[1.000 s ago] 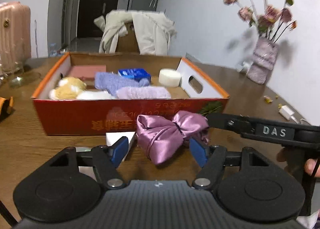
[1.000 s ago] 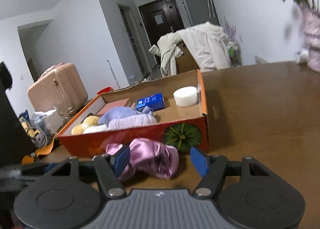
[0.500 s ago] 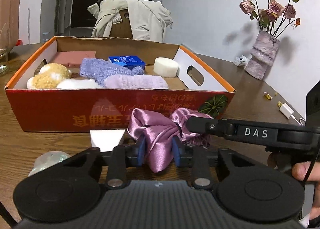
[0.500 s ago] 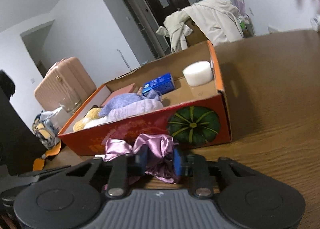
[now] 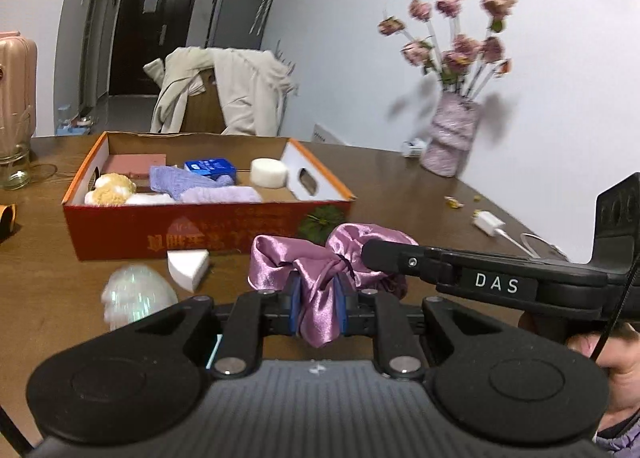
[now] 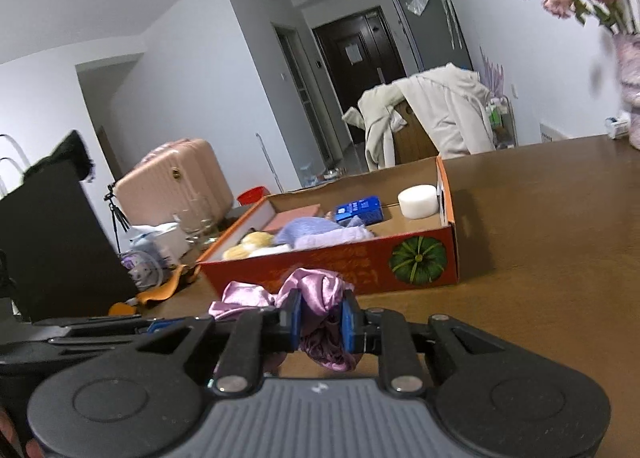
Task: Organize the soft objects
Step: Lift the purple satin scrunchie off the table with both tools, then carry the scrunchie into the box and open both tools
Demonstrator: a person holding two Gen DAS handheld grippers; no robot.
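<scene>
A purple satin cloth [image 5: 316,278] hangs in front of the red cardboard box [image 5: 200,230]. My left gripper [image 5: 318,304] is shut on its left part. My right gripper [image 6: 320,320] is shut on its other end [image 6: 320,298]; its arm reaches in from the right in the left wrist view. Both hold the cloth a little above the wooden table. The box [image 6: 360,262] holds purple knit cloths [image 5: 192,183], a yellow plush [image 5: 110,187], a blue packet [image 5: 210,167] and a white round sponge [image 5: 269,173].
A white wedge sponge [image 5: 187,264] and a shiny white object [image 5: 134,296] lie on the table left of the cloth. A flower vase [image 5: 452,137] and a charger [image 5: 490,223] stand at the right. A glass jar [image 5: 14,161] stands far left.
Both grippers closed on the satin cloth, from wide open a second ago, and have lifted it up off the table in front of the box.
</scene>
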